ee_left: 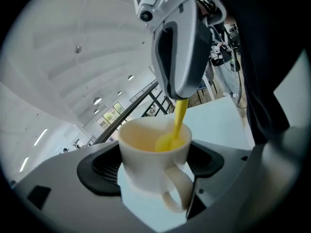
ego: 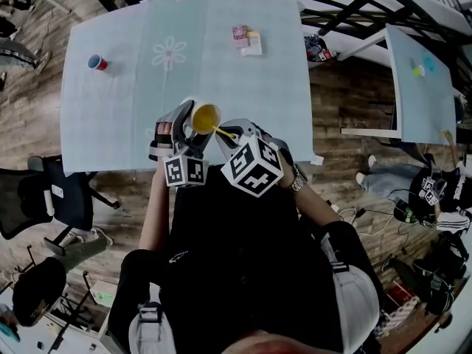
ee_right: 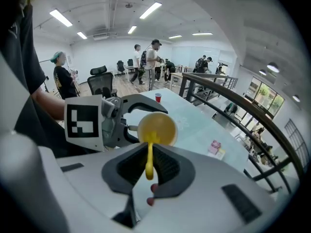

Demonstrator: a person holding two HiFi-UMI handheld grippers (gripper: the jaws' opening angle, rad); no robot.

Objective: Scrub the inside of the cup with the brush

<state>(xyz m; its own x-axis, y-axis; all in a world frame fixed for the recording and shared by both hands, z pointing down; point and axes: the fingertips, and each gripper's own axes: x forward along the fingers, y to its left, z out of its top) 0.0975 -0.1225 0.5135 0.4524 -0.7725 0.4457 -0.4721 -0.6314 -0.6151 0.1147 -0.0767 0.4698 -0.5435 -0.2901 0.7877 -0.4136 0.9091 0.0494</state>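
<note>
The left tongs [ego: 196, 124] clamp the body of a white cup [ee_left: 150, 164], its handle turned back toward them, above the pale surface [ego: 125, 116]. Facing them, the right tongs [ego: 234, 133] are clenched on a yellow brush [ee_right: 149, 161] whose head sits inside the cup's yellow interior.

A: Left gripper [ego: 194, 124]?
B: Clamped on cup [ego: 206, 117], held above table's [ego: 110, 124] near edge.
A: Right gripper [ego: 227, 136]?
B: Pinching brush [ego: 223, 132] handle, angled toward left one, marker cubes side by side.
</note>
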